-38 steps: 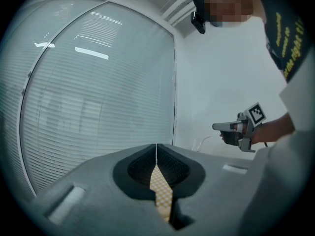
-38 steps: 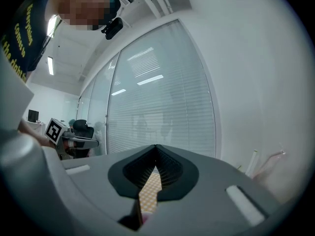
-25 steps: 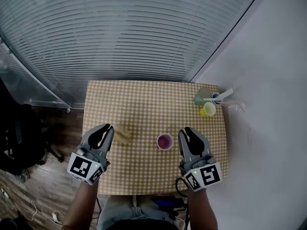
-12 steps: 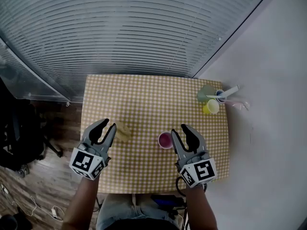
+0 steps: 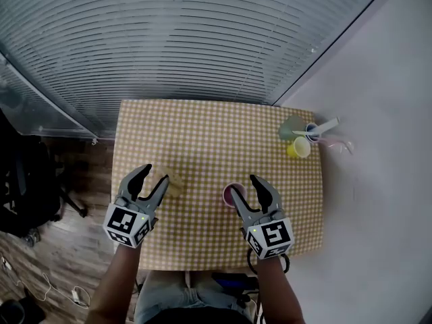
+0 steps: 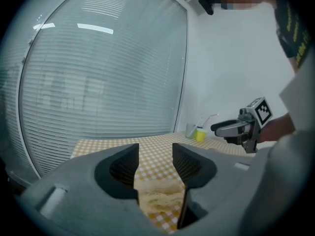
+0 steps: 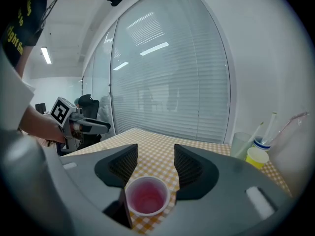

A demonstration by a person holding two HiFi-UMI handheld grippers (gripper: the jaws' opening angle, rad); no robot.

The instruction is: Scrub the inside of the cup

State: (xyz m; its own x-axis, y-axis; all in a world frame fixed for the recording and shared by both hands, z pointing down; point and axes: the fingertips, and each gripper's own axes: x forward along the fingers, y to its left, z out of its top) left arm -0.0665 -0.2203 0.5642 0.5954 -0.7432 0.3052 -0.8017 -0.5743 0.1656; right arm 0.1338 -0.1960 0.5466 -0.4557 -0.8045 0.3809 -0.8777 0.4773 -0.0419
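Note:
A small pink cup [image 5: 231, 194] stands upright on the checked table [image 5: 202, 140]. In the right gripper view the pink cup [image 7: 146, 199] sits low between the jaws, and the pads stay clear of it. My right gripper [image 5: 246, 187] hovers just over it, and its jaws are opening. A tan sponge [image 5: 175, 181] lies on the table to the left. It shows as a sponge [image 6: 158, 200] low in the gap of my left gripper [image 6: 155, 156], untouched. The left gripper [image 5: 154, 177] is also opening its jaws.
At the table's far right corner stand a yellow cup [image 5: 297, 147], a clear cup [image 5: 289, 128] and a blue-rimmed cup with straws [image 5: 312, 133]. Window blinds run behind the table. A white wall lies to the right, and wooden floor to the left.
Both grippers have moved forward, the left toward the sponge and the right over the pink cup. Both pairs of jaws have gone from nearly shut to spread apart.

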